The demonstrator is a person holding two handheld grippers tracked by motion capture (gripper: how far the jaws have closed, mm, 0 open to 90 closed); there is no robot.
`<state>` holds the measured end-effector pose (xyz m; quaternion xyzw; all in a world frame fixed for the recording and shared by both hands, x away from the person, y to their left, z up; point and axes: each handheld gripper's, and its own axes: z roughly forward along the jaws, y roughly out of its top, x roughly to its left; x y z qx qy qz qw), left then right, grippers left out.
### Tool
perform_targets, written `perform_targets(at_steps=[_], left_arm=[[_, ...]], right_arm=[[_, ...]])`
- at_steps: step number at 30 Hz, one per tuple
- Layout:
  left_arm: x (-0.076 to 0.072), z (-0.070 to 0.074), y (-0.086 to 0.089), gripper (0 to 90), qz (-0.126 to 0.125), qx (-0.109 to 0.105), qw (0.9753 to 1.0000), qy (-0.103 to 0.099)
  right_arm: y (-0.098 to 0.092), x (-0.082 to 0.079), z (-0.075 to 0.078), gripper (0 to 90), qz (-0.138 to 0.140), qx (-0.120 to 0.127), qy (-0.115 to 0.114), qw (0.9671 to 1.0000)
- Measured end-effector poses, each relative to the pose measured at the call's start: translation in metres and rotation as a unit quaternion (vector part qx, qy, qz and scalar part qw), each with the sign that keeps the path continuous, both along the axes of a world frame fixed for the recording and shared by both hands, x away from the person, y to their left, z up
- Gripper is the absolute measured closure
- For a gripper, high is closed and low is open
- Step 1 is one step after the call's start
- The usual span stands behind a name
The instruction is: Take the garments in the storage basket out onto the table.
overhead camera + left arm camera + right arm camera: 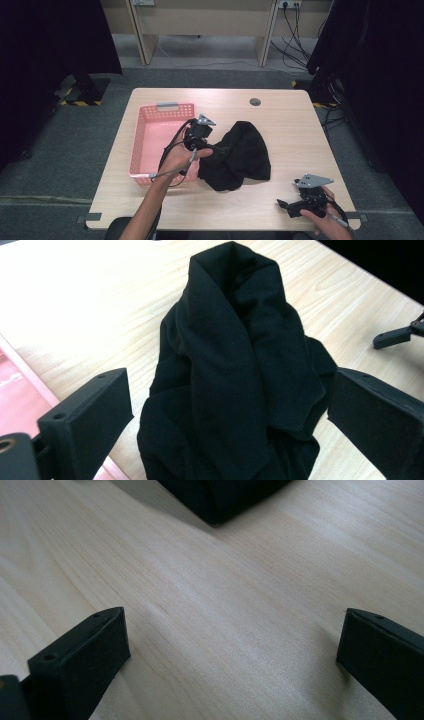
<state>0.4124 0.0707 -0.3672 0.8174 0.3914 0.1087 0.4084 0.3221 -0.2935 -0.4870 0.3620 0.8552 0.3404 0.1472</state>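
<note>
On the wooden table (280, 150), a crumpled black cloth (240, 157) lies just right of the pink basket (155, 145). Spread jaws of the left gripper (212, 148) flank the cloth's near edge, clamping nothing. Well apart, the right gripper (285, 206) rests open over bare wood. No writing is readable.

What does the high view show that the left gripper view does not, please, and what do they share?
The high view alone shows the whole pink plastic basket with its grey handle, the person's left hand and the grey floor around the table. The left gripper view alone shows the left tool with its jaws wide apart either side of the crumpled black cloth. Both share that cloth, the light wooden table and the right tool.
</note>
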Motion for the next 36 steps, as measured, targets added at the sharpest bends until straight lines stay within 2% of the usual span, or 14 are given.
perform_targets(at_steps=[9, 13, 22, 30, 36], left_arm=[[-0.005, -0.003, 0.006, 3.1, 0.001, -0.01, 0.9999, -0.005], [-0.007, -0.003, 0.007, 3.1, -0.004, -0.01, 0.9999, -0.007], [-0.008, -0.006, 0.017, 3.1, 0.008, -0.006, 0.9999, -0.009], [-0.015, -0.009, 0.022, 3.1, 0.002, 0.004, 0.9999, -0.013], [-0.018, -0.009, 0.028, 3.1, 0.004, -0.002, 0.9999, -0.014]], right_arm=[[0.0, 0.0, 0.0, 0.6, 0.0, 0.0, 0.0, 1.0], [0.0, 0.0, 0.0, 0.6, 0.0, 0.0, 0.0, 1.0], [0.0, 0.0, 0.0, 0.5, 0.0, 0.0, -0.001, 1.0], [0.0, 0.0, 0.0, 0.5, 0.0, 0.0, 0.0, 1.0], [0.0, 0.0, 0.0, 0.5, 0.0, 0.0, 0.0, 1.0]])
